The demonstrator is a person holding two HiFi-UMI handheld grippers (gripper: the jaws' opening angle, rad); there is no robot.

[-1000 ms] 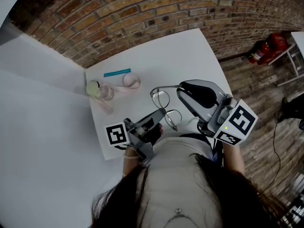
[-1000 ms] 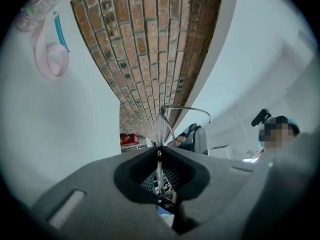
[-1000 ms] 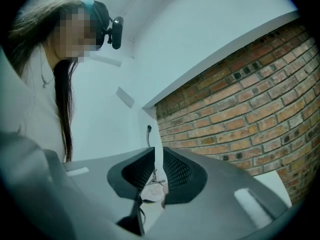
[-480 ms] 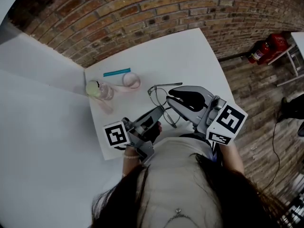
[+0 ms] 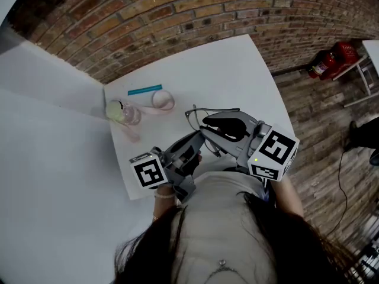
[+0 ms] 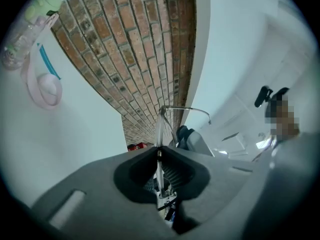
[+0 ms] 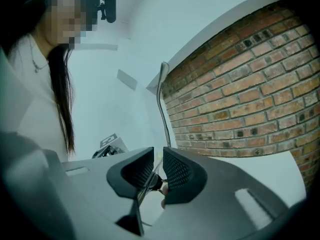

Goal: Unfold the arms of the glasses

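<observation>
The white table [image 5: 237,76] is the largest thing, a square top with its far side along the brick wall [image 5: 177,16] and its right edge over a wooden floor. Most of the table's far and right part lies bare, giving open room there. The table's left part near the wall is the crowded corner.

Two grippers meet above the near part of the table, close to its near edge and just in front of the person. The left gripper [image 5: 198,139] reaches in from the table's near left. Its jaws are pressed together on the thin rim of the glasses [image 5: 193,112], which stands edge-on between them in the left gripper view. The right gripper [image 5: 216,125] comes from the table's near right, and its jaws are narrow, pinching the glasses near a hinge. One arm of the glasses rises straight up past the jaws in the right gripper view.

There is one pair of glasses, held off the table between both grippers.

One clear bottle [image 5: 123,112] with a pale green cap lies at the table's left. Whether it holds anything cannot be told. One pink loop [image 5: 161,101] lies just beside it, and one teal stick [image 5: 145,90] lies nearer the wall.
</observation>
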